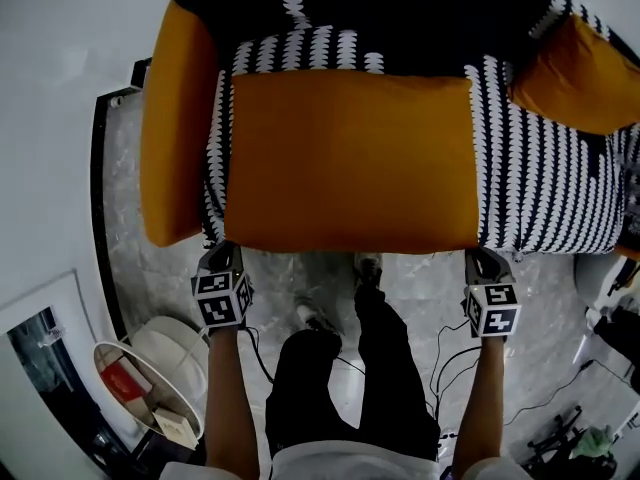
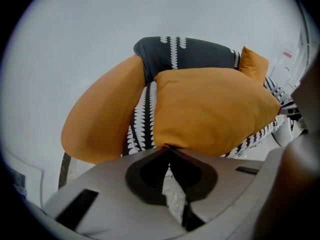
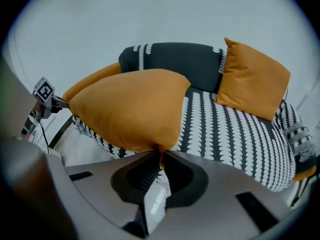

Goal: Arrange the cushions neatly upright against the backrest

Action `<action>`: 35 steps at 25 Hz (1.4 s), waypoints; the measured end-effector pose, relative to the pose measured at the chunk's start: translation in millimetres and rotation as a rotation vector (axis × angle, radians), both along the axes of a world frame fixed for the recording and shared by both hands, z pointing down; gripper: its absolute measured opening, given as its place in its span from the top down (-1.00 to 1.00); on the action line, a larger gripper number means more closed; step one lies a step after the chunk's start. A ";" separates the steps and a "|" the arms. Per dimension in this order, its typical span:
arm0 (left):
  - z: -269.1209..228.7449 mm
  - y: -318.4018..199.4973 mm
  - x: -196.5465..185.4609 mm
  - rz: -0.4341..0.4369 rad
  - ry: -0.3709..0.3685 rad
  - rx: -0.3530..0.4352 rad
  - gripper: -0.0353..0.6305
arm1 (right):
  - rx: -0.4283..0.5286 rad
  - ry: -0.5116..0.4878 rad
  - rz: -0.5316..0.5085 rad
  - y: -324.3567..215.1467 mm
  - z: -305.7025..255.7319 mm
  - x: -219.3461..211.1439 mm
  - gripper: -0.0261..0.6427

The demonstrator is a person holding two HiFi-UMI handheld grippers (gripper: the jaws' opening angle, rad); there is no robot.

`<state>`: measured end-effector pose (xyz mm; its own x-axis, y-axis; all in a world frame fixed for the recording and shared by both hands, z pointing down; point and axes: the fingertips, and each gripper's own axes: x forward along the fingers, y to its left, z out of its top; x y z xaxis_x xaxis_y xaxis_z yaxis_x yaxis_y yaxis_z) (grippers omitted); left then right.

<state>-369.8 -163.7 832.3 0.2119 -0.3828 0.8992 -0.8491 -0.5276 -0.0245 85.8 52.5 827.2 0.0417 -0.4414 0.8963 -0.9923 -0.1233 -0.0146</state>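
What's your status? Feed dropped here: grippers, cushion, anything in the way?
Left gripper shut on near-left corner of the middle cushion, right gripper on its near-right. Cushion lying on the seat, not upright. Path to backrest clear.

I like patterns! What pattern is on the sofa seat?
The sofa seat has black and white scalloped stripes, clearest in the right gripper view.

The head view looks steeply down from above the front edge of the sofa [image 1: 560, 188], while both gripper views sit low and close at that edge facing the backrest [image 3: 175, 59], one at each near corner of the large orange cushion [image 1: 350, 163], which all three views share
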 end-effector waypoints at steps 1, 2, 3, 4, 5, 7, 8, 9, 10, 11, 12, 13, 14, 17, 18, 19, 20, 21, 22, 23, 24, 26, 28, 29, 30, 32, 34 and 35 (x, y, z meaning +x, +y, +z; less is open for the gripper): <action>-8.2 -4.1 2.5 0.000 -0.005 -0.001 0.82 | -0.004 -0.003 -0.004 -3.5 -7.6 2.1 0.81; -16.0 -9.4 4.4 -0.001 -0.010 -0.002 0.82 | -0.007 -0.006 -0.007 -8.4 -14.5 3.6 0.81; -23.5 -15.3 5.5 -0.004 -0.016 -0.003 0.82 | -0.009 -0.010 -0.011 -14.6 -21.0 4.4 0.81; -30.8 -21.5 6.2 -0.011 -0.022 -0.004 0.82 | -0.009 -0.016 -0.015 -21.6 -27.6 5.1 0.81; -38.1 -27.6 6.8 -0.020 -0.028 -0.004 0.82 | -0.010 -0.022 -0.020 -28.8 -34.4 6.1 0.81; -52.7 -37.0 9.0 -0.036 -0.043 -0.004 0.82 | -0.015 -0.035 -0.037 -41.9 -48.7 9.3 0.81; -59.9 -40.2 10.6 -0.040 -0.053 -0.003 0.82 | -0.019 -0.042 -0.051 -47.4 -56.1 11.3 0.81; -67.2 -43.2 12.9 -0.044 -0.063 -0.002 0.82 | -0.023 -0.049 -0.068 -53.1 -63.4 13.9 0.81; -74.3 -47.4 16.0 -0.047 -0.070 0.002 0.82 | -0.025 -0.055 -0.086 -59.6 -70.1 17.3 0.81; -80.9 -52.8 19.8 -0.053 -0.075 0.007 0.82 | -0.025 -0.059 -0.102 -66.8 -75.9 21.1 0.81; -86.9 -58.4 23.5 -0.059 -0.078 0.010 0.82 | -0.026 -0.063 -0.116 -73.7 -81.0 24.8 0.81; -92.0 -63.4 26.4 -0.067 -0.079 0.012 0.82 | -0.027 -0.066 -0.127 -79.7 -85.6 27.9 0.81; -96.7 -68.3 28.6 -0.076 -0.078 0.013 0.82 | -0.028 -0.069 -0.135 -85.4 -90.0 30.5 0.81; -112.8 -89.7 35.3 -0.090 -0.061 0.034 0.82 | -0.017 -0.071 -0.139 -107.9 -103.2 37.7 0.81; -118.2 -99.3 39.6 -0.091 -0.049 0.044 0.82 | -0.009 -0.067 -0.135 -117.3 -107.8 41.3 0.81; -123.2 -108.8 44.2 -0.091 -0.038 0.052 0.82 | -0.004 -0.062 -0.130 -126.6 -112.1 44.9 0.81; -127.6 -116.8 47.9 -0.090 -0.031 0.056 0.82 | -0.003 -0.058 -0.123 -134.6 -116.1 47.9 0.81; -131.7 -122.7 50.3 -0.087 -0.027 0.058 0.82 | -0.006 -0.057 -0.115 -140.7 -119.5 50.1 0.81; -135.5 -127.1 52.2 -0.082 -0.026 0.055 0.82 | -0.011 -0.059 -0.105 -145.1 -122.3 52.1 0.81; -139.2 -131.3 54.6 -0.073 -0.026 0.051 0.82 | -0.015 -0.063 -0.093 -148.9 -124.7 54.6 0.81; -142.7 -135.9 57.8 -0.058 -0.025 0.046 0.82 | -0.020 -0.067 -0.080 -152.7 -126.5 57.7 0.81; -149.4 -147.3 65.4 -0.021 -0.019 0.036 0.82 | -0.033 -0.071 -0.060 -162.3 -129.6 63.6 0.81; -155.3 -161.6 72.4 -0.003 -0.005 0.031 0.82 | -0.045 -0.066 -0.051 -176.9 -134.5 69.5 0.81; -158.3 -169.0 75.5 -0.001 0.003 0.030 0.82 | -0.050 -0.062 -0.050 -185.4 -138.2 72.3 0.81; -161.1 -176.4 78.8 -0.001 0.012 0.031 0.82 | -0.055 -0.058 -0.050 -194.2 -142.9 75.0 0.81; -166.5 -190.8 86.1 0.010 0.023 0.034 0.82 | -0.062 -0.058 -0.044 -211.7 -151.9 81.2 0.81; -172.4 -207.4 94.8 0.030 0.030 0.043 0.82 | -0.071 -0.061 -0.029 -228.3 -156.9 88.5 0.81; -175.2 -216.7 99.3 0.040 0.038 0.050 0.82 | -0.073 -0.062 -0.020 -236.5 -158.5 91.9 0.81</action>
<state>-270.4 -380.4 657.1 0.2617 -0.4177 0.8701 -0.8285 -0.5597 -0.0195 177.8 -184.0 668.6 -0.0234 -0.3753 0.9266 -0.9920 -0.1065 -0.0682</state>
